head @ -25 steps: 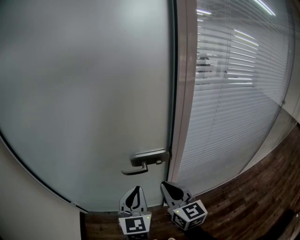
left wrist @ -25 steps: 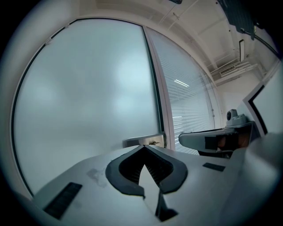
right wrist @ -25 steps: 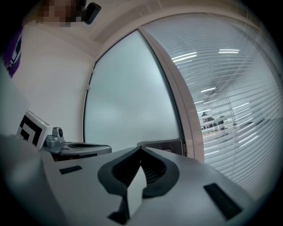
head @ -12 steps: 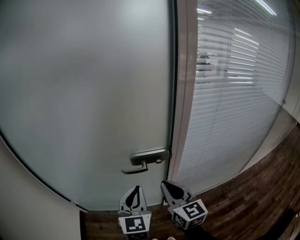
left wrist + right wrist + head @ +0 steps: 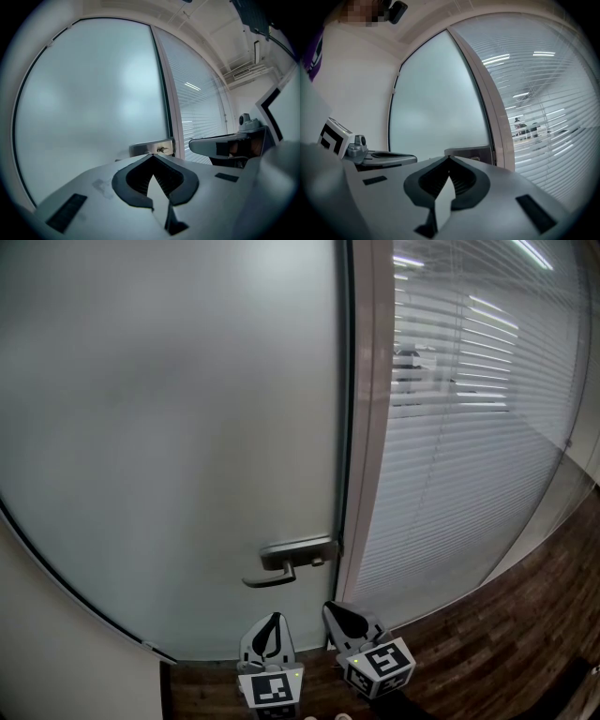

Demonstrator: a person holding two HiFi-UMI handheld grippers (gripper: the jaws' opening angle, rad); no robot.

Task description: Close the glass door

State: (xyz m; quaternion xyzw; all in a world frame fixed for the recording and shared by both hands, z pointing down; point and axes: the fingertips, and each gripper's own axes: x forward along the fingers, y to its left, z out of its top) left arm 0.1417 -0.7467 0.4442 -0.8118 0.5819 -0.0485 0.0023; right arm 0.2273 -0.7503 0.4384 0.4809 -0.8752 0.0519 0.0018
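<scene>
Closure looks all but reached. The tall frosted glass door fills the left and middle of the head view, and its free edge lies along the pale metal door frame with only a thin dark line between them. To the right runs a glass partition with white horizontal blinds, and a dark wooden floor shows below. The brushed-metal lever handle sits low on the door, just beside the frame.

Beneath it, the left hand-held gripper and the right hand-held gripper hang side by side, apart from the handle and the glass. Both have their jaws pressed together on nothing — each gripper's own view shows the pads meeting at the tip.

In my judgement the step in hand is the last one: confirming the door is home. If it is not latched, the next move calls for a flat push near the handle with a closed tip, square to the glass so that it does not skid.

What cannot be settled is the latch itself — no view shows the bolt or whether it has caught. The door's top and hinge side are cut off, the frosting hides whatever lies behind, and each gripper's own body covers the lower part of the handle in its view.
</scene>
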